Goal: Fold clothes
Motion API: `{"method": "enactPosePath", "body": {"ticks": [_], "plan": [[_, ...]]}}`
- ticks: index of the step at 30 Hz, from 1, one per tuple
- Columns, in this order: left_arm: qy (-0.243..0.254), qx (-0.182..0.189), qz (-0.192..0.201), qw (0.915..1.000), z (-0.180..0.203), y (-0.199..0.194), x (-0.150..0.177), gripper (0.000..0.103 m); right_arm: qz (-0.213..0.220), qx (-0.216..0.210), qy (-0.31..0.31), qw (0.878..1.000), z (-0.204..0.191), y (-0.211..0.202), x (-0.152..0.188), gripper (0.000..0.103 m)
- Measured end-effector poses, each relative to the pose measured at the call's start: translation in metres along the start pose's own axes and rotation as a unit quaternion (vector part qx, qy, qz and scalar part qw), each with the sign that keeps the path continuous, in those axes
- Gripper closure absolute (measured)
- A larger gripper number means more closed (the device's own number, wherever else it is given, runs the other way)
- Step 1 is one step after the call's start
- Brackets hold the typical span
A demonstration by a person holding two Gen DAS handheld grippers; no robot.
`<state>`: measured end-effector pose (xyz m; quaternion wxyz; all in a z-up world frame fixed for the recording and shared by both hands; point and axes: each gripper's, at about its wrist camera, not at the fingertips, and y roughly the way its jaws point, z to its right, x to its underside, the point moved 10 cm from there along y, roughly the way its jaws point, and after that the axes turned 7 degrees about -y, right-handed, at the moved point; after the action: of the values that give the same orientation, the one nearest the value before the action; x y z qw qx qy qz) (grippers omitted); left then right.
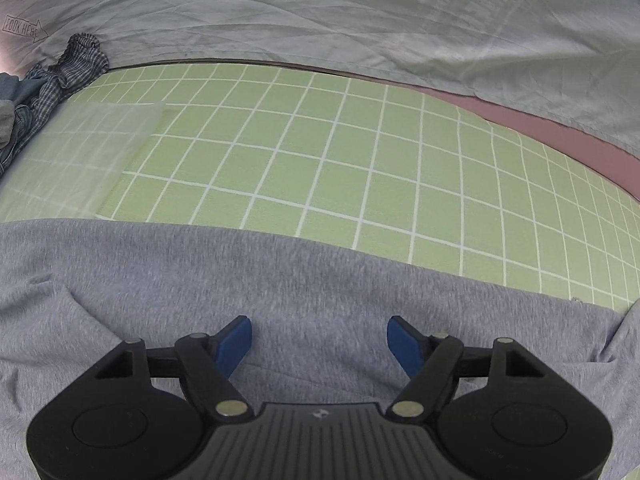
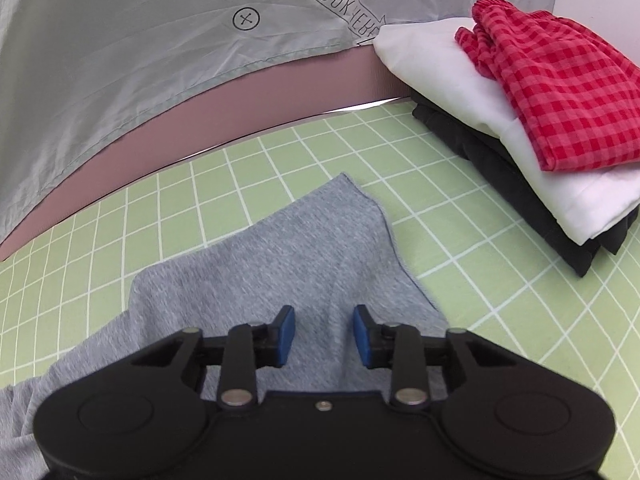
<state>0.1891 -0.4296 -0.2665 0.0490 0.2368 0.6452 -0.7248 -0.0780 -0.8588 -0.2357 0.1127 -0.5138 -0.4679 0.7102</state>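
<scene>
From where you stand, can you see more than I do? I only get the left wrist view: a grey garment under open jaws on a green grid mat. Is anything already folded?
Observer: Yes. The right wrist view shows a folded stack at the mat's far right.
Operator: What's in it?
Observer: A red checked garment on top, a white garment under it, a black garment at the bottom.
Operator: And the other tool?
Observer: The right gripper is open over the grey garment, where a corner points toward the mat's far edge.
</scene>
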Motion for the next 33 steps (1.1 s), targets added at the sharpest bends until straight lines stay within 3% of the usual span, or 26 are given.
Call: {"method": "enactPosePath", "body": {"ticks": [2, 3, 4, 13, 18, 21, 23, 24, 25, 26, 28, 33], "plan": [[0.004, -0.007, 0.0, 1.0, 0.0, 0.0, 0.003, 0.07, 0.008, 0.006, -0.012, 1.0, 0.0, -0.003, -0.002, 0.092], [0.005, -0.01, 0.002, 0.9999, -0.001, -0.001, 0.003, 0.077, 0.015, 0.007, -0.015, 1.0, 0.001, -0.006, -0.004, 0.099], [0.006, -0.014, 0.004, 0.9999, -0.002, -0.002, 0.003, 0.102, 0.022, 0.009, -0.018, 1.0, 0.002, -0.01, -0.005, 0.102], [-0.017, 0.016, 0.059, 0.998, -0.013, -0.031, -0.019, 0.103, 0.097, 0.034, -0.008, 0.995, 0.024, -0.056, -0.041, 0.103], [-0.06, 0.042, 0.112, 0.991, -0.023, -0.05, -0.064, 0.103, 0.15, 0.021, 0.013, 0.988, 0.027, -0.068, -0.092, 0.103], [-0.113, 0.028, 0.149, 0.982, -0.032, -0.047, -0.094, 0.103, 0.181, 0.009, 0.02, 0.983, 0.017, -0.061, -0.123, 0.102], [-0.146, 0.024, 0.156, 0.9766, -0.04, -0.039, -0.105, 0.097, 0.196, 0.011, 0.025, 0.98, 0.011, -0.056, -0.137, 0.072], [-0.149, 0.018, 0.155, 0.9765, -0.045, -0.038, -0.107, 0.097, 0.19, 0.009, 0.031, 0.981, 0.01, -0.055, -0.134, 0.058], [-0.145, 0.015, 0.156, 0.9769, -0.047, -0.039, -0.106, 0.094, 0.184, 0.007, 0.038, 0.982, 0.01, -0.055, -0.132, 0.061], [-0.14, 0.011, 0.156, 0.9777, -0.049, -0.04, -0.103, 0.078, 0.174, 0.006, 0.037, 0.984, 0.009, -0.055, -0.122, 0.061], [-0.121, 0.003, 0.148, 0.9817, -0.053, -0.042, -0.087, 0.061, 0.147, 0.009, 0.029, 0.989, 0.007, -0.053, -0.096, 0.064], [-0.044, 0.005, 0.098, 0.9942, -0.054, -0.04, -0.026, 0.06, 0.072, 0.014, 0.02, 0.997, 0.005, -0.046, -0.025, 0.071]]}}
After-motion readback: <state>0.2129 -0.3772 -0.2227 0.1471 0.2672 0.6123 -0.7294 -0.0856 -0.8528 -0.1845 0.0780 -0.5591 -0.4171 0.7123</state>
